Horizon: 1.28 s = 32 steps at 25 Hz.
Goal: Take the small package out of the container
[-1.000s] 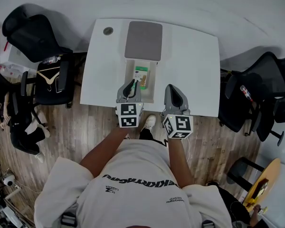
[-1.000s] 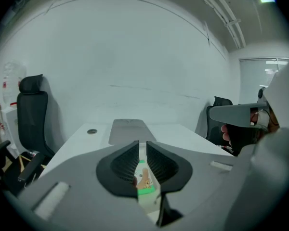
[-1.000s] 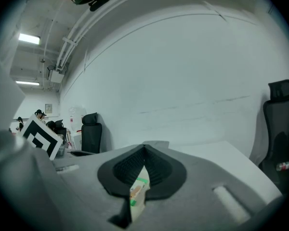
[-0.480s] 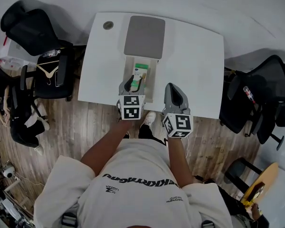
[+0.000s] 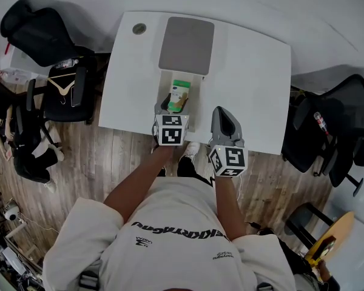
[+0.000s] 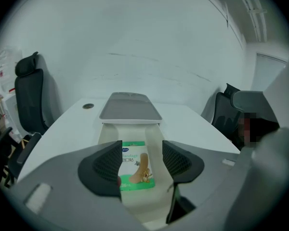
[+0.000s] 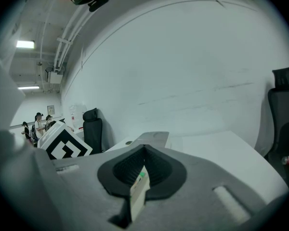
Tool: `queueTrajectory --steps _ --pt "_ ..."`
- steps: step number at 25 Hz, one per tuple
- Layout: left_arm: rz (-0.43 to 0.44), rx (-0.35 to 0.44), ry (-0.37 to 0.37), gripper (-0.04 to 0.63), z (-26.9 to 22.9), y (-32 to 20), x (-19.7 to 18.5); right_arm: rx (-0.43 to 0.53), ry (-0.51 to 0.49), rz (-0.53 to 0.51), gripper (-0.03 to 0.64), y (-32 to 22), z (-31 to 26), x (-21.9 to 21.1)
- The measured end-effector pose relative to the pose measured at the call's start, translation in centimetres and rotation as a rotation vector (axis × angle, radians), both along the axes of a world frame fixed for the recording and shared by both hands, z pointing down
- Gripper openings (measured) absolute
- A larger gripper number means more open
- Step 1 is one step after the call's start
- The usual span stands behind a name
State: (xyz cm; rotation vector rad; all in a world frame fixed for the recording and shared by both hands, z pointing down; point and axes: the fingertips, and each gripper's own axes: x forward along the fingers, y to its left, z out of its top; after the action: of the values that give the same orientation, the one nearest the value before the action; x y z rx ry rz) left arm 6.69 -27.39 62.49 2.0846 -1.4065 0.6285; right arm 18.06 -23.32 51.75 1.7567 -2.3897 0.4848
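A white open container (image 5: 196, 107) sits on the white table (image 5: 249, 83), near its front edge. A small green-and-white package (image 5: 181, 96) lies flat inside it. My left gripper (image 5: 168, 108) hangs over the container's near end. Its jaws are opening, and in the left gripper view the package (image 6: 136, 166) shows in the gap of the gripper (image 6: 142, 154), with the pads off it. My right gripper (image 5: 224, 121) is beside the container, above the table's front edge. In the right gripper view this gripper (image 7: 144, 150) is shut on a thin white package with a green tip (image 7: 138, 190).
A grey lid (image 5: 186, 45) lies just beyond the container. A round grommet (image 5: 139, 28) marks the table's far left corner. Black office chairs stand at the left (image 5: 45, 41) and right (image 5: 333, 120) of the table, on wooden floor.
My left gripper has moved forward over the container's near end, and its jaws have parted. The right gripper has stayed in place.
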Motion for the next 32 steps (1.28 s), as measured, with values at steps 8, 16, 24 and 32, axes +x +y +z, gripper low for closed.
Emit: queueTrajectory --steps 8,16,24,32 --pt "0.005 -0.061 -0.021 0.309 2.1 -0.5 0.1 -0.015 -0.001 -0.007 0.0 -0.3 0.7 -0.1" --pt "0.004 -0.127 -0.039 0.353 4.2 -0.9 0.4 -0.031 -0.005 -0.007 0.0 -0.7 1.4 0.2" --pt "-0.012 -0.175 -0.059 0.362 5.8 -1.3 0.7 -0.044 -0.008 0.009 0.002 -0.8 2.1 1.1" --pt "-0.031 -0.253 -0.093 0.37 8.1 -1.5 0.2 -0.056 -0.015 0.01 0.0 -1.2 2.6 1.3"
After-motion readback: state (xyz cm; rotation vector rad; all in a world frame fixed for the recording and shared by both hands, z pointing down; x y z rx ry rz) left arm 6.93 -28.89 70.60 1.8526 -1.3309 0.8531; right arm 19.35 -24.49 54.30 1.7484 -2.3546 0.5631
